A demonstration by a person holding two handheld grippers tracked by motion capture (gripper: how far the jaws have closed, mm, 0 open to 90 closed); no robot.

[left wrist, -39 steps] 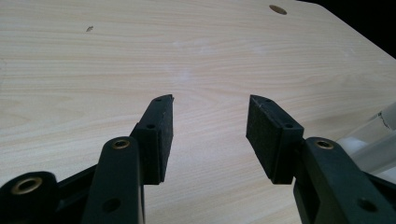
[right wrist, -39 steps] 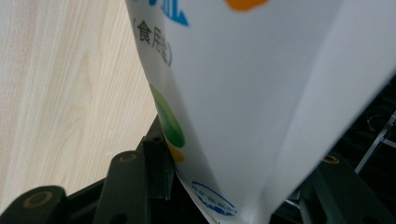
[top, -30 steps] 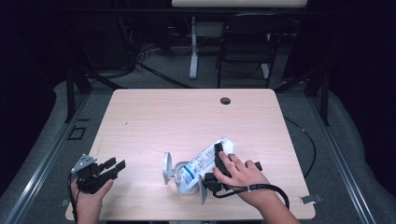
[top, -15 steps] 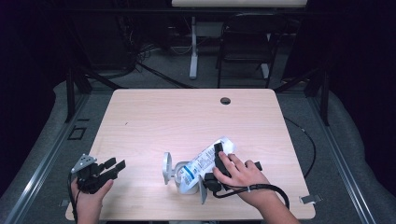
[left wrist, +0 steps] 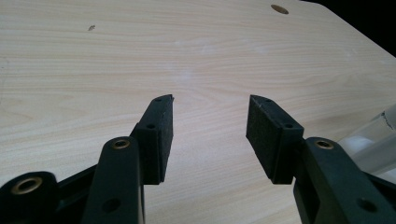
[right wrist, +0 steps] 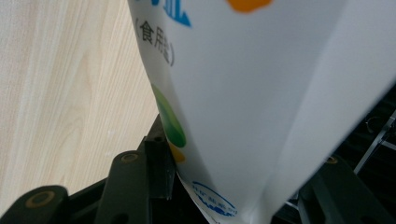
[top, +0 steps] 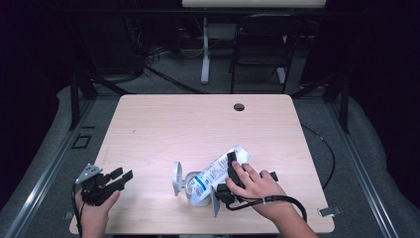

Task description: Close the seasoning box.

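Note:
A white plastic bag (top: pixel 220 168) with blue print lies near the table's front edge; in the right gripper view the bag (right wrist: pixel 243 93) shows Chinese characters and green and orange marks. My right gripper (top: pixel 231 159) is shut on the bag, and its left pad (right wrist: pixel 161 168) presses the film. The bag's lower end meets a clear container (top: pixel 190 184) with a round grey disc (top: pixel 177 178) at its left. My left gripper (top: pixel 123 175) rests at the front left corner, about a hand's length from the container. It stands open (left wrist: pixel 210 116) over bare wood with nothing between its pads.
The light wood table (top: pixel 198 124) has a small dark cable hole (top: pixel 239 107) near the far edge. A clear plastic edge (left wrist: pixel 373 144) shows at the right of the left gripper view. Dark floor, cables and a chair frame lie beyond the table.

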